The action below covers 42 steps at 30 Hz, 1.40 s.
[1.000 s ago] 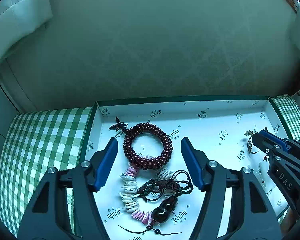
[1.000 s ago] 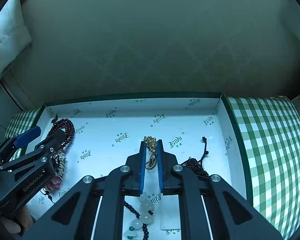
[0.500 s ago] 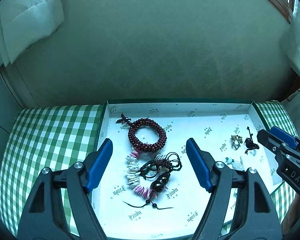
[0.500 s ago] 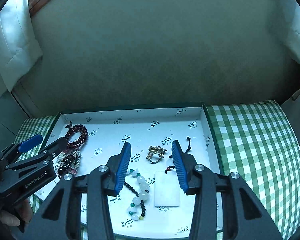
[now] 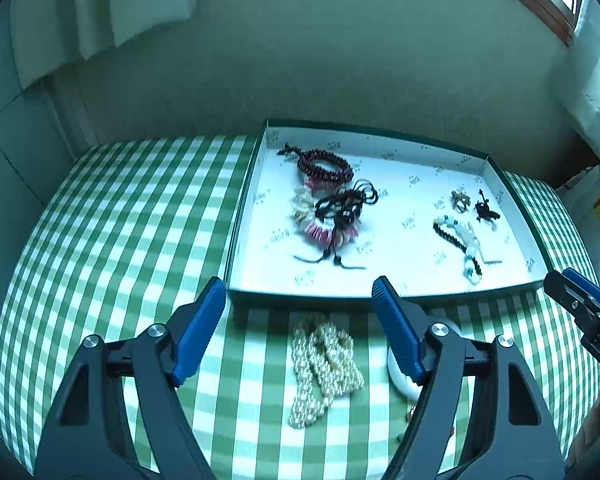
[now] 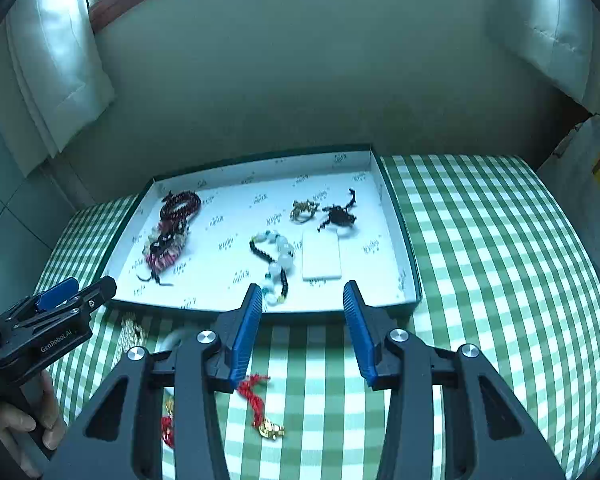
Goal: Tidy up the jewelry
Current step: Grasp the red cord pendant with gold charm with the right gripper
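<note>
A shallow white box with a green rim (image 5: 236, 216) (image 6: 404, 236) holds a dark red bead bracelet (image 5: 325, 165) (image 6: 180, 204), a pink-white shell bracelet under a black cord pendant (image 5: 332, 216), a gold ring (image 6: 303, 211), a dark tassel (image 6: 338, 216), a white-and-black bead string (image 6: 278, 256) and a white card (image 6: 321, 254). My left gripper (image 5: 298, 292) is open and empty above a pearl bracelet (image 5: 326, 364) and a white bangle (image 5: 398, 372) on the cloth. My right gripper (image 6: 302, 296) is open and empty above a red cord with a gold charm (image 6: 256, 404).
A green-white checked cloth (image 5: 112, 240) (image 6: 500, 260) covers the table. A green wall stands close behind the box. White curtains hang at both upper corners. A white bag (image 6: 584, 184) stands at the right edge.
Both grippers have pulled back and up from the box to its near side. The right gripper has opened and left the gold ring in the box.
</note>
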Each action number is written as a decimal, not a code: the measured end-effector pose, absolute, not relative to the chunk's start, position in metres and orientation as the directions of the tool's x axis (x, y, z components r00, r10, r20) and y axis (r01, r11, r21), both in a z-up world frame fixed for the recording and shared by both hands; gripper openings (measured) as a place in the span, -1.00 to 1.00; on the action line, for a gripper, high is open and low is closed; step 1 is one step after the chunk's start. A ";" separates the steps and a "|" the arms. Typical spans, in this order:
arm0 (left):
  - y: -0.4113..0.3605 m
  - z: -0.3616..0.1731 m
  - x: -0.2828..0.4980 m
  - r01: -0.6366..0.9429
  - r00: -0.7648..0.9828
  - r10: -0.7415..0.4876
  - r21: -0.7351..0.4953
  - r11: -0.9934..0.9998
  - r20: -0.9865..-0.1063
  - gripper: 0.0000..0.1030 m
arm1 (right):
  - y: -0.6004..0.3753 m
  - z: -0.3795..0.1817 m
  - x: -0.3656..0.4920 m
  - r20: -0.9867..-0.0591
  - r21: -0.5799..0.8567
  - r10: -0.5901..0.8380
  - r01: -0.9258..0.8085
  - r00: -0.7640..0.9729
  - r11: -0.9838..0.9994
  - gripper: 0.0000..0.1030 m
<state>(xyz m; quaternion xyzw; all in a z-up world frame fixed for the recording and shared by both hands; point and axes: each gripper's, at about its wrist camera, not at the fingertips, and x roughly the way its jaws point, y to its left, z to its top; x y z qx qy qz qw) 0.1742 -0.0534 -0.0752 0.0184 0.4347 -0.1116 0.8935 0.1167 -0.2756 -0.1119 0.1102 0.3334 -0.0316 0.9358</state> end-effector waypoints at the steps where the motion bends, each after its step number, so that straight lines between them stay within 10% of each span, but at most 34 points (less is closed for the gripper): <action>1: -0.050 -0.079 0.168 0.211 0.591 -0.182 -0.067 0.975 -0.786 0.47 | -0.273 -0.116 0.111 -0.635 0.181 0.012 0.134 0.773 0.974 -0.17; 26: -0.013 -0.104 0.110 0.164 0.574 -0.129 -0.040 0.986 -0.809 0.47 | -0.224 -0.172 0.089 -0.691 0.121 0.012 0.098 0.723 0.988 -0.20; 42: -0.023 -0.109 0.112 0.159 0.565 -0.125 -0.041 0.986 -0.816 0.47 | -0.224 -0.178 0.086 -0.679 0.091 -0.025 0.117 0.733 0.989 -0.56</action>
